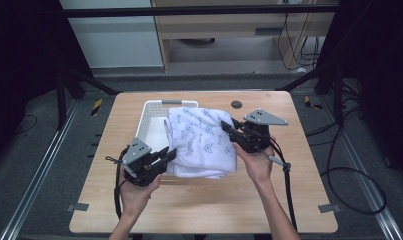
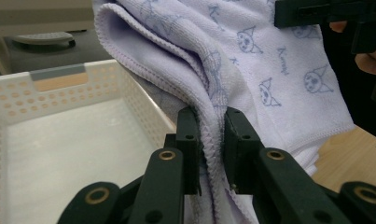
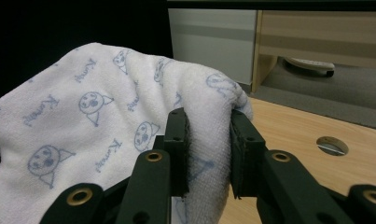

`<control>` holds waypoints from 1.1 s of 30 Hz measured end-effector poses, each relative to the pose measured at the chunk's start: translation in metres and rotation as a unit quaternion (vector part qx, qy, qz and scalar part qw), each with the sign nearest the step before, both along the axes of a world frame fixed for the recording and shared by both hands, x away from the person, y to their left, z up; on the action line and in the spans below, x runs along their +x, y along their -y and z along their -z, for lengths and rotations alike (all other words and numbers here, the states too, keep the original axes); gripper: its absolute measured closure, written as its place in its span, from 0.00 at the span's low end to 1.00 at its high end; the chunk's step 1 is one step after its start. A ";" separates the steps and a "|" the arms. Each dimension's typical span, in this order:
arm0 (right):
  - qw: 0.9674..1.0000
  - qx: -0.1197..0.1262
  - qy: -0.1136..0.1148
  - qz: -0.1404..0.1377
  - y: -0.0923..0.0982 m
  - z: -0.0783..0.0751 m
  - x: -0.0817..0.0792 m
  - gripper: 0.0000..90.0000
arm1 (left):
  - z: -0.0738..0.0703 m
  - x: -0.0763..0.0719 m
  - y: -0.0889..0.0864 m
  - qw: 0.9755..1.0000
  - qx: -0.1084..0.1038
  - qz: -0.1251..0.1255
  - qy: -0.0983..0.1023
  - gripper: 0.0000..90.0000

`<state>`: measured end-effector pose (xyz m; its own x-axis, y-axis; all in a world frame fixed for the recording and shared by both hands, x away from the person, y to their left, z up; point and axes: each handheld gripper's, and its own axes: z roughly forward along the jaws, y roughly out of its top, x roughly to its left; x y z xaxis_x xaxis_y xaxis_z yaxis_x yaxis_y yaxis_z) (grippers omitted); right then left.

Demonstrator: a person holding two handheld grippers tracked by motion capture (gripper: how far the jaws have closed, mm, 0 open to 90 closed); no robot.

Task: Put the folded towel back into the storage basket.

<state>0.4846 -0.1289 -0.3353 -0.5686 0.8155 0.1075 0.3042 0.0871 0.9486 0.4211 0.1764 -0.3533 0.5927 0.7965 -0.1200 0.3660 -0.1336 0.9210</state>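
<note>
Both jaw pairs pinch the folded towel [image 1: 201, 142] — left gripper [image 1: 161, 159] at its lower-left edge, right gripper [image 1: 232, 131] at right — seemingly draped over the white basket [image 1: 154, 107], frame centre.

Your bare forearms and hands carry two matte black plastic two-jaw grippers, left [image 1: 165, 156] and right [image 1: 228, 128]. Each is topped by a grey three-cornered plate (with small dark holes), has brass-ringed pivots along its linkages, and trails a black cable.
</note>
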 end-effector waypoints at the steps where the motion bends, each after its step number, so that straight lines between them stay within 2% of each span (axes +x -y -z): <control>1: 1.000 -0.001 0.002 -0.001 -0.003 -0.001 0.002 0.80 | -0.001 0.001 -0.003 1.000 -0.002 -0.003 0.001 0.86; 6: 1.000 0.002 0.005 -0.008 -0.018 -0.007 0.009 0.80 | -0.004 0.005 -0.020 1.000 -0.014 -0.021 0.001 0.86; 11: 1.000 0.001 0.009 -0.013 -0.033 -0.010 0.016 0.80 | -0.006 0.009 -0.031 0.999 -0.017 -0.035 0.000 0.86; 33: 1.000 0.008 0.009 -0.018 -0.071 -0.004 0.040 0.80 | -0.005 0.025 -0.066 0.996 -0.032 -0.083 -0.003 0.86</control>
